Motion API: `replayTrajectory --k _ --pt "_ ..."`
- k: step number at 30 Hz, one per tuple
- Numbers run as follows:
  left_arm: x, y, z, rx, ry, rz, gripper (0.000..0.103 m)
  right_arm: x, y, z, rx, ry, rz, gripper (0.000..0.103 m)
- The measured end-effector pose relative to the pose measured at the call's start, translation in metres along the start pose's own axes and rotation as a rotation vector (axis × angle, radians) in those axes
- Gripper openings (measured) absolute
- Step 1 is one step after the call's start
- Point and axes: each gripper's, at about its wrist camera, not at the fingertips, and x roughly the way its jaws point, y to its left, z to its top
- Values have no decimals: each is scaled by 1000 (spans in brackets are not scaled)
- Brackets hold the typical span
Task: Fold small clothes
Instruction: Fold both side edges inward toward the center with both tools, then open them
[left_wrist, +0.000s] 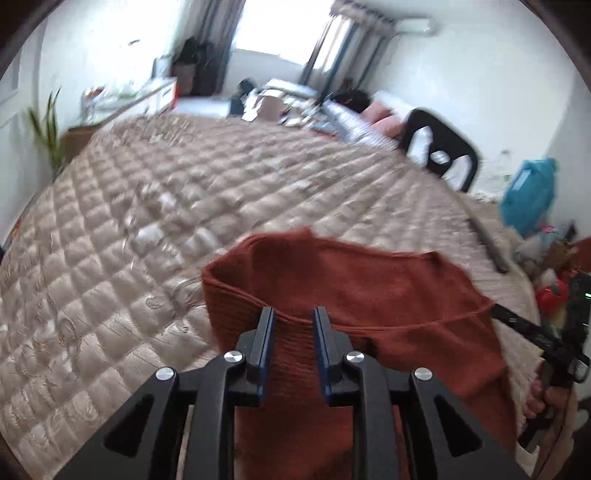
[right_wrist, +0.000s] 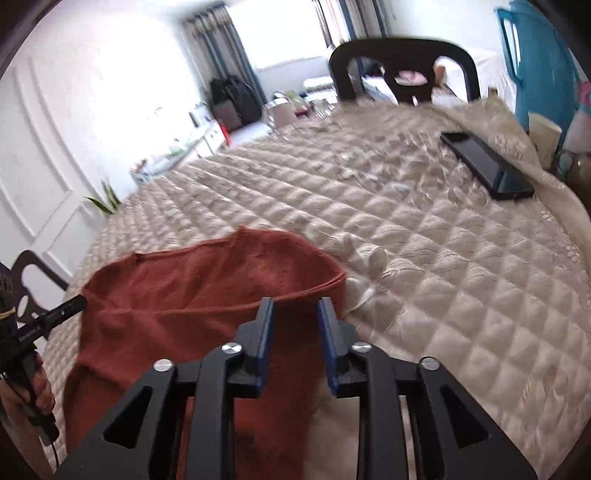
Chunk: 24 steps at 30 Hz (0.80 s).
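Observation:
A rust-red knit garment (left_wrist: 354, 291) hangs lifted above the quilted beige bed cover (left_wrist: 140, 221). Its ribbed edge runs between the two grippers. My left gripper (left_wrist: 293, 317) has its jaws a finger-width apart with the ribbed edge passing between them and cloth hanging below. My right gripper (right_wrist: 295, 308) stands the same way at the garment's (right_wrist: 192, 291) other end. Each gripper shows at the side of the other's view. The garment's lower part is hidden behind the gripper bodies.
A black phone (right_wrist: 487, 164) lies on the bed cover (right_wrist: 443, 266) at the far right. A black chair (right_wrist: 402, 70) stands at the bed's far edge, also in the left wrist view (left_wrist: 439, 144). A teal chair (right_wrist: 535, 62) and toys (left_wrist: 550, 291) stand right of the bed.

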Motion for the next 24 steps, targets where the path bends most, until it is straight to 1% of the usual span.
replayTrajectory --k 1,2,3,7,8,9,10,11,13,16,19,20,21,22,24 --pt "5 5 0 -13 -2 -12 21 6 -3 3 4 14 -9 16" --pt "5 8 0 -15 -19 -22 21 13 -5 4 -2 32 -45 12" --pt "5 8 -1 -14 -21 -24 21 16 -7 4 -9 37 -74 12" --pt "5 5 -2 6 -27 -21 21 16 -8 4 -27 35 -87 12" --pt "3 5 -2 12 -23 -22 22 15 -8 4 -25 36 -84 15" --pt "-2 3 -3 15 -21 -23 22 12 -9 4 -13 40 -76 15" --pt "-10 2 -6 19 -26 -28 27 3 -6 2 -5 28 -58 15" --pt "-20 1 -10 27 -38 -39 33 -7 -2 -1 -13 4 -35 15" --pt "-43 -3 -22 52 -64 -61 39 -27 9 -13 -50 -28 1 16" --pt "-67 -4 -46 80 -79 -92 44 -40 25 -36 -112 -19 18 16" --pt "-67 -6 -67 126 -56 -69 44 -37 28 -57 -148 21 -18 16" --pt "-62 -5 -73 134 -35 -44 44 -34 25 -63 -145 32 -28 16" --pt "-56 -3 -78 134 -6 -14 44 -34 22 -65 -133 25 -24 16" --pt "-54 -2 -81 136 5 7 44 -35 19 -65 -118 25 -21 16" --pt "-63 -3 -85 143 -13 10 44 -42 17 -65 -94 29 -20 16"
